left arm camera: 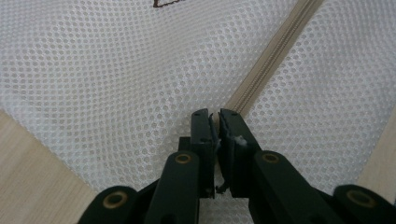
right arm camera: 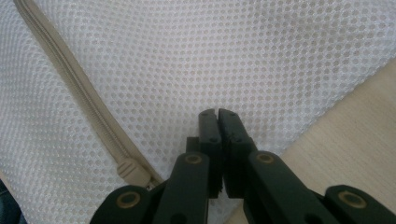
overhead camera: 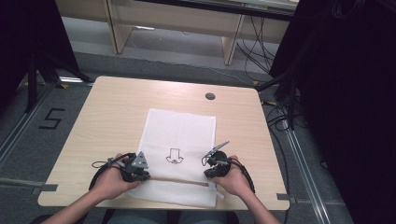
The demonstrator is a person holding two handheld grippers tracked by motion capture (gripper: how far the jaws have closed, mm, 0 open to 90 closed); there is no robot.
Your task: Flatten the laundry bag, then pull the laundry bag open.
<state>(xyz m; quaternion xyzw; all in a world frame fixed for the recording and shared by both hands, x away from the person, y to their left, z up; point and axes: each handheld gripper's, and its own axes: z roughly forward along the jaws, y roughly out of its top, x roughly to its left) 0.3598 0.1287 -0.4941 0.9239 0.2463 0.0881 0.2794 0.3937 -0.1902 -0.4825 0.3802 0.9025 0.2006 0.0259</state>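
Note:
A white mesh bag (overhead camera: 182,128) lies flat on the wooden table (overhead camera: 112,107), with a small dark line drawing (overhead camera: 175,156) on it. A beige zipper (overhead camera: 177,179) runs across its near part. My left gripper (overhead camera: 144,176) sits at the zipper's left end. In the left gripper view the jaws (left arm camera: 217,116) are shut where the zipper (left arm camera: 275,51) ends, with a sliver of pale fabric between them. My right gripper (overhead camera: 211,173) is near the bag's right edge. Its jaws (right arm camera: 217,114) are shut with their tips on the mesh (right arm camera: 261,60), beside the zipper pull (right arm camera: 133,169).
A round grommet (overhead camera: 210,96) sits in the table's far edge. A wooden desk frame (overhead camera: 231,42) and loose cables (overhead camera: 261,51) stand on the floor beyond. Black curtains (overhead camera: 345,93) hang at right. Bare wood surrounds the bag on both sides.

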